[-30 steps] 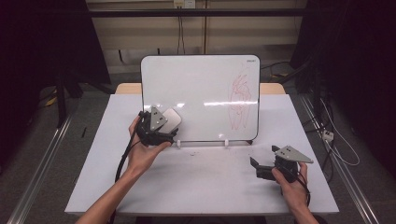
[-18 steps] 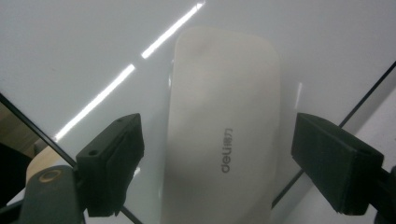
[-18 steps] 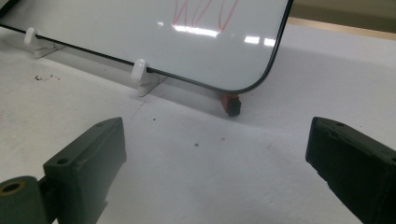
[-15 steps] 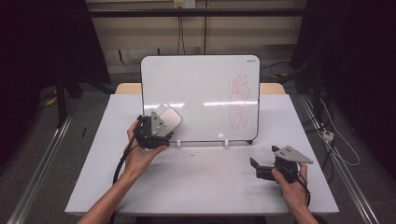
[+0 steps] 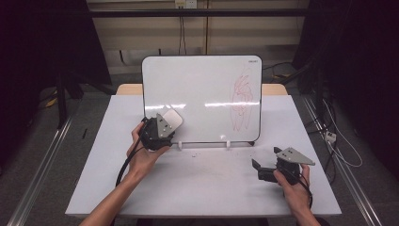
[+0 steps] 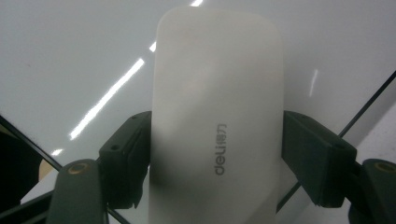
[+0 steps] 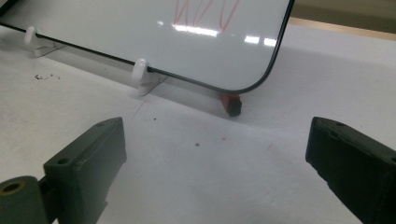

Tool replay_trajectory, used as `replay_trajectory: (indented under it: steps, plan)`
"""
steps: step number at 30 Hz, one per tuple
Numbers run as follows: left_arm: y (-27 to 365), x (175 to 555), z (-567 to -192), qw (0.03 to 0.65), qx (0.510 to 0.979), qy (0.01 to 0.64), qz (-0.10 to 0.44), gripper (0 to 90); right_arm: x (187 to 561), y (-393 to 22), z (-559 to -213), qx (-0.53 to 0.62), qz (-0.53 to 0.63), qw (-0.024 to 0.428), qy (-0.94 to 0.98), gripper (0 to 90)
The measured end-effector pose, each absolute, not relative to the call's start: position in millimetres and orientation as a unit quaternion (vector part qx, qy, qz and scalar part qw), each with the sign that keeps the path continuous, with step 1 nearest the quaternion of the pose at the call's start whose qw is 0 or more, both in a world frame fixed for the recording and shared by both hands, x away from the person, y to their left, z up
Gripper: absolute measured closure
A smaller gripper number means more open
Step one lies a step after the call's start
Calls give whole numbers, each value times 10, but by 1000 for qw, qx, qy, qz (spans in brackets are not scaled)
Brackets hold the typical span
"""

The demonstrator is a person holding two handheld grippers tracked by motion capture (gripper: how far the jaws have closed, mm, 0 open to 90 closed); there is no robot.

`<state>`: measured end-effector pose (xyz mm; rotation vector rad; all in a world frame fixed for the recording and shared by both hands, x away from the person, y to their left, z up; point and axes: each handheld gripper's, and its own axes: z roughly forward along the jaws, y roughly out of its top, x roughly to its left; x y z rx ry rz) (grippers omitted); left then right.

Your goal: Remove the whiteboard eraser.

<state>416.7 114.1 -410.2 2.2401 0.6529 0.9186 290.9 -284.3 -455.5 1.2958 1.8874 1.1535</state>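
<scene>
A white board eraser (image 6: 217, 116) with grey lettering sits between the black jaws of my left gripper (image 6: 217, 163). The jaws have just been closing and now press on both of its long sides. From above, the left gripper (image 5: 162, 129) holds the eraser (image 5: 172, 120) against the lower left corner of the upright whiteboard (image 5: 202, 89). A red scribble (image 5: 241, 101) marks the board's right part. My right gripper (image 5: 259, 170) rests low over the table at the front right. In its own view, the right gripper (image 7: 215, 158) is open with bare table between the jaws.
The whiteboard (image 7: 140, 28) stands on the white table (image 5: 207, 188) in small white clips (image 7: 139, 70). A small red and black piece (image 7: 231, 103) lies under the board's lower right corner. Dark floor, rails and cables surround the table.
The left hand has shifted only slightly at the board's lower left corner, with the eraser still at its tip. The right hand has kept still.
</scene>
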Motion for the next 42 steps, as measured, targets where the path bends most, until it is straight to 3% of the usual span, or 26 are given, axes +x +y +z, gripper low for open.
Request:
replay_trajectory:
  steps: [24,42]
  plan:
    - [1102,4132,-4080,302,846,261,355,311,2912,-2843,-4559,484,431,285,706,49]
    - [1282,4145,-3981,377,830,287,295,312,2939,-2821,-4563,490,426,285,705,49]
